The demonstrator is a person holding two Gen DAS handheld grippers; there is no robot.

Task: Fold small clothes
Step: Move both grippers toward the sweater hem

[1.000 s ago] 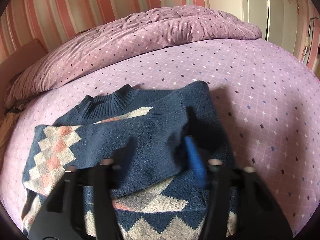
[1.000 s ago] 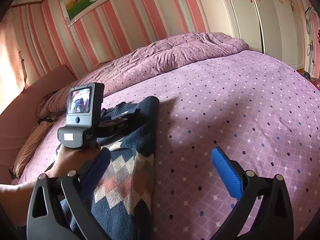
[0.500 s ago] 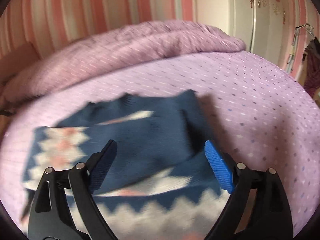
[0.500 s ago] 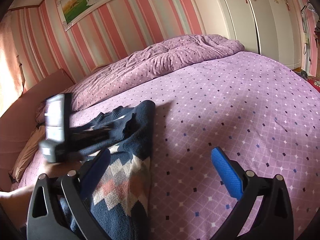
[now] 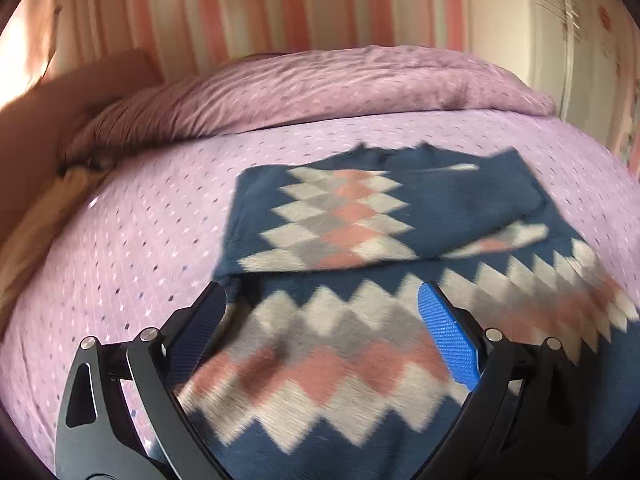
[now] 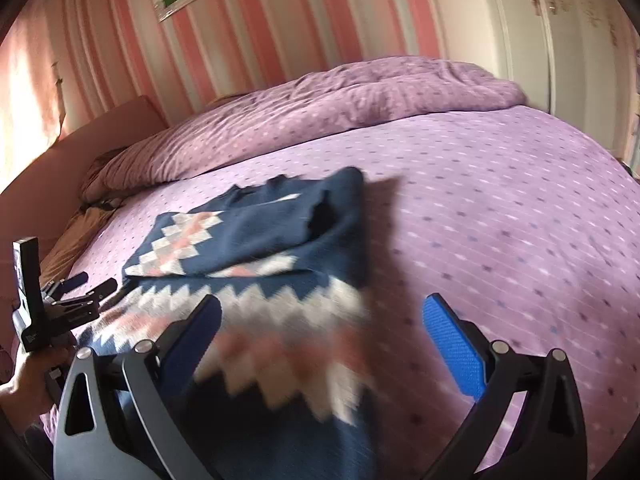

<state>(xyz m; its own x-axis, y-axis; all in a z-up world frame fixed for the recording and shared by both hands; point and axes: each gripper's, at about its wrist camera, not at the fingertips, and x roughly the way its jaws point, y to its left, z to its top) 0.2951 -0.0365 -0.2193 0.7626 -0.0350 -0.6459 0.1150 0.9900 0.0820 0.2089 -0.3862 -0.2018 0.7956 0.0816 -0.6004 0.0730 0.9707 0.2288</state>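
A small navy sweater (image 5: pixel 360 216) (image 6: pixel 256 240) with white, grey and pink diamonds lies on the purple bedspread (image 5: pixel 132 220), both sleeves folded across its chest. My left gripper (image 5: pixel 320 312) hovers over the sweater's lower left part, its jaws still opening wide, nothing between the pads. In the right wrist view that left gripper (image 6: pixel 92 286) shows at the far left edge, held by a hand (image 6: pixel 28 372). My right gripper (image 6: pixel 320 320) stands open over the sweater's lower right edge, gripping nothing.
A bunched purple duvet (image 6: pixel 320 96) lies along the far side of the bed. A brown headboard (image 6: pixel 72 148) and tan pillow (image 5: pixel 36 220) sit at left. Striped pink wall and a white wardrobe (image 6: pixel 532 24) stand behind. Bare bedspread (image 6: pixel 520 208) stretches to the right.
My left gripper let go of the folded sleeve, opened wide and swung left and back toward the sweater's lower left. My right gripper shifted left over the sweater's hem.
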